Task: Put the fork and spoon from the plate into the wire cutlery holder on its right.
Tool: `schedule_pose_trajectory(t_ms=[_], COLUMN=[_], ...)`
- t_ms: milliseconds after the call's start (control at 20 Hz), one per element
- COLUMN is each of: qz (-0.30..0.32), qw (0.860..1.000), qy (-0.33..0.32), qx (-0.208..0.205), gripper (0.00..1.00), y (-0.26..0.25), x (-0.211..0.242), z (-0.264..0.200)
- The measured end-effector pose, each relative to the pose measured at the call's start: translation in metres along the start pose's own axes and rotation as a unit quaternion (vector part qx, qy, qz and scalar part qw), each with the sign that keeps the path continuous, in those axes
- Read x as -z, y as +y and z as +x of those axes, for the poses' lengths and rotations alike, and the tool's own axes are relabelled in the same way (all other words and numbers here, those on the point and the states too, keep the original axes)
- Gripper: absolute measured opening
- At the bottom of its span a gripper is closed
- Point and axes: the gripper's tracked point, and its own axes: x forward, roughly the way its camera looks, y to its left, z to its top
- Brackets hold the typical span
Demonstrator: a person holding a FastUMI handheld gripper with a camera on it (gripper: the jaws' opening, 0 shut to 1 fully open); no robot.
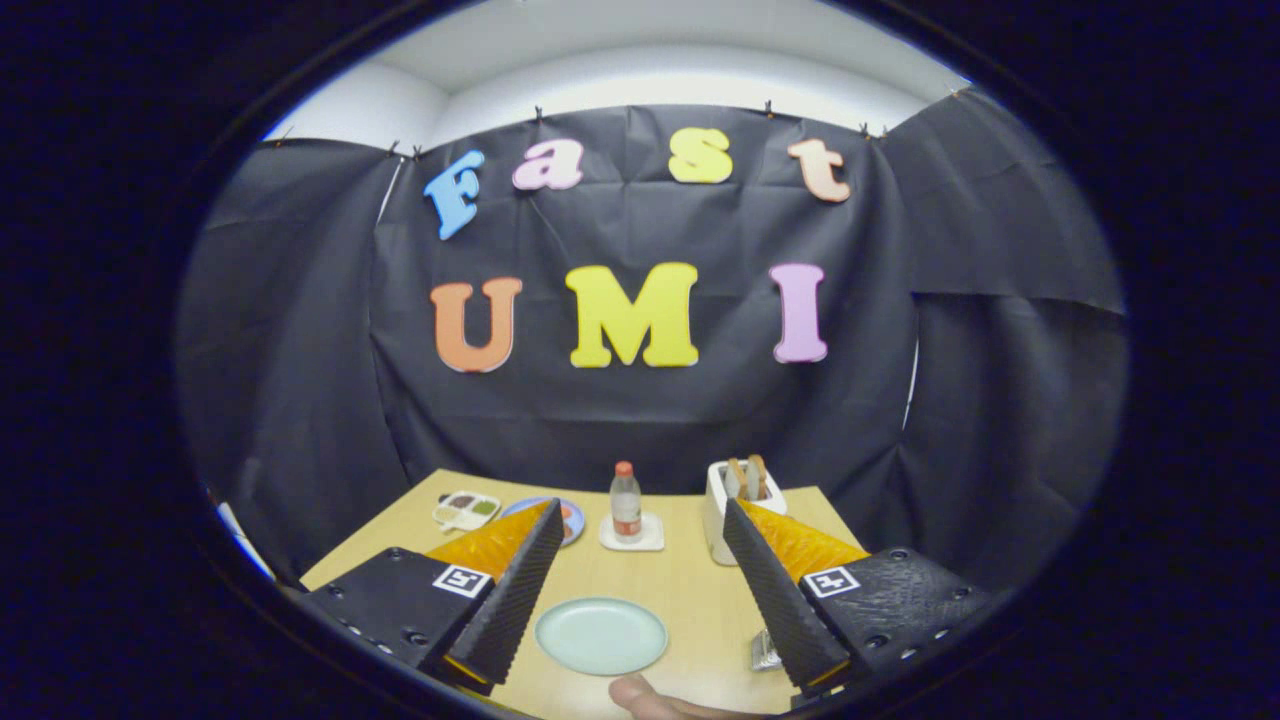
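A pale green plate [600,635] lies on the wooden table [690,590], low between my two fingers, and its face looks plain and smooth. My gripper [641,505] hangs above the table's near end, open, with nothing between its fingers. To the right of the plate, a small silvery metal thing [765,652] peeks out from behind the right finger [780,590]. It is mostly hidden, so I cannot tell whether it is the wire holder. A person's fingertip [640,692] rests at the table's near edge, just below the plate.
Beyond the fingers, at the table's far end, a clear bottle with an orange cap [626,500] stands on a white coaster. A white toaster [728,500] holding bread is to its right. A blue plate of food [568,518] and a divided tray [465,510] lie to its left.
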Motion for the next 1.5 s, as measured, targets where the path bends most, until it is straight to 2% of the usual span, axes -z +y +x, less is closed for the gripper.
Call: schedule_pose_trajectory(t_ms=[150, 500, 800, 1500], qz=[-0.014, -0.035, -0.05, -0.021], qw=[0.998, 0.994, 0.988, 0.995], qy=[-0.053, -0.075, -0.123, -0.078], qx=[0.011, 0.067, 0.081, 0.055], gripper=[0.97, 0.96, 0.96, 0.95], y=[0.009, 0.022, 0.029, 0.02], x=[-0.014, -0.028, -0.064, -0.049], z=[-0.014, -0.029, -0.04, -0.028])
